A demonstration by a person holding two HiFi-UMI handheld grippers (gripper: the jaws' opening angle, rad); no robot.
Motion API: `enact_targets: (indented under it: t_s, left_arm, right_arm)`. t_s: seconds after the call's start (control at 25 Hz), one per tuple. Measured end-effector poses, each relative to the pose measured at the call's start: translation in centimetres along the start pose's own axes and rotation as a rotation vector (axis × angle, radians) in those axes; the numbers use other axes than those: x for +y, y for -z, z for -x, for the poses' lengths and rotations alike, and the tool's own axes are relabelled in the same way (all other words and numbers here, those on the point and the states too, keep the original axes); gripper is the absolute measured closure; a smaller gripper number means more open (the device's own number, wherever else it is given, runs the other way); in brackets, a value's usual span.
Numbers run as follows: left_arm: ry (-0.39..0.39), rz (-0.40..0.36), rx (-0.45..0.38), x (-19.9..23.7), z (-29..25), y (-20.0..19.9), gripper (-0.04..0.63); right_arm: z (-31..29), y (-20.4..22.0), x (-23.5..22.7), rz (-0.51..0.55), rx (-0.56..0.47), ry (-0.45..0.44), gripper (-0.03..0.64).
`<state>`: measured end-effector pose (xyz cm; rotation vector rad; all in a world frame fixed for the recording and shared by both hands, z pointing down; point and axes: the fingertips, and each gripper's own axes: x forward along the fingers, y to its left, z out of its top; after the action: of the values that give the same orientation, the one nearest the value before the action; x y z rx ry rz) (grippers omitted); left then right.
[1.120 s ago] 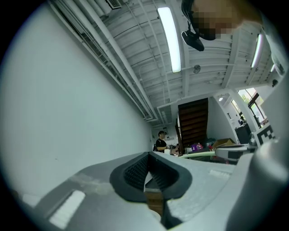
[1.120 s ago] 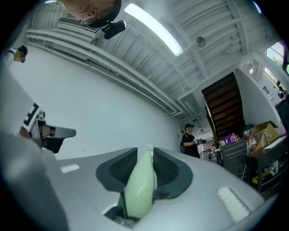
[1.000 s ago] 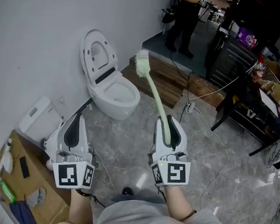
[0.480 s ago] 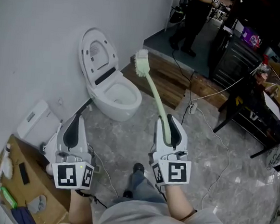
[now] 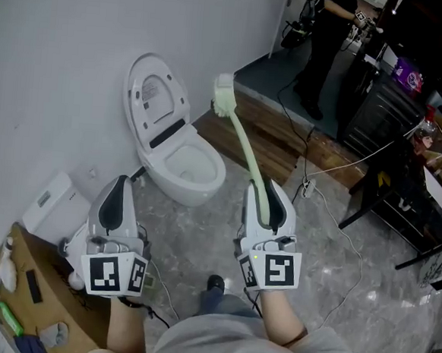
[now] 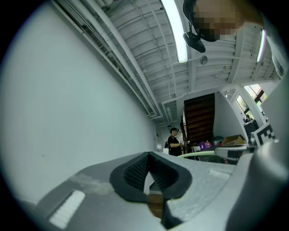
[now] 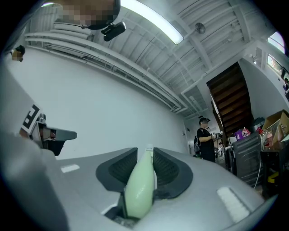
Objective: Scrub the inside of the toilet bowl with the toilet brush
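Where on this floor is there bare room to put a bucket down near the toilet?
Bare grey floor lies between the toilet and the white cable; more lies beyond that cable at lower right. Crowded: the cardboard box and white unit by the wall, and the black furniture.

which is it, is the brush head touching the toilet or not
Apart. The head view shows the brush head raised to the right of the toilet, with a clear gap between them.
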<state>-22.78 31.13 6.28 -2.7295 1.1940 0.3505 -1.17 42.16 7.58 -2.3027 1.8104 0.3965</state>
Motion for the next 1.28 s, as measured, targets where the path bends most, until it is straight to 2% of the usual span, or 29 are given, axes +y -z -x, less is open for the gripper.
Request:
enact_targets:
  t_s: [0.4,0.72,1.28]
  left_arm:
    - [-0.042,-0.023,-0.007,-0.4,-7.2,1.4,0.591]
    - [-0.057,-0.054,-0.006,-1.6,-11.1,2.7,0.591]
    - [-0.058,-0.039,0.015,2.0,-18.0,6.0,0.591]
  right_arm:
    - [-6.8,2.1,-4.1,-0.008,-0.009,-0.043,0.508]
    - [-10.0,4.3,-6.9,-0.026,0.000,-0.062,0.508]
    - [-17.6,8.2,-7.1,-0.030,0.032,-0.065,0.509]
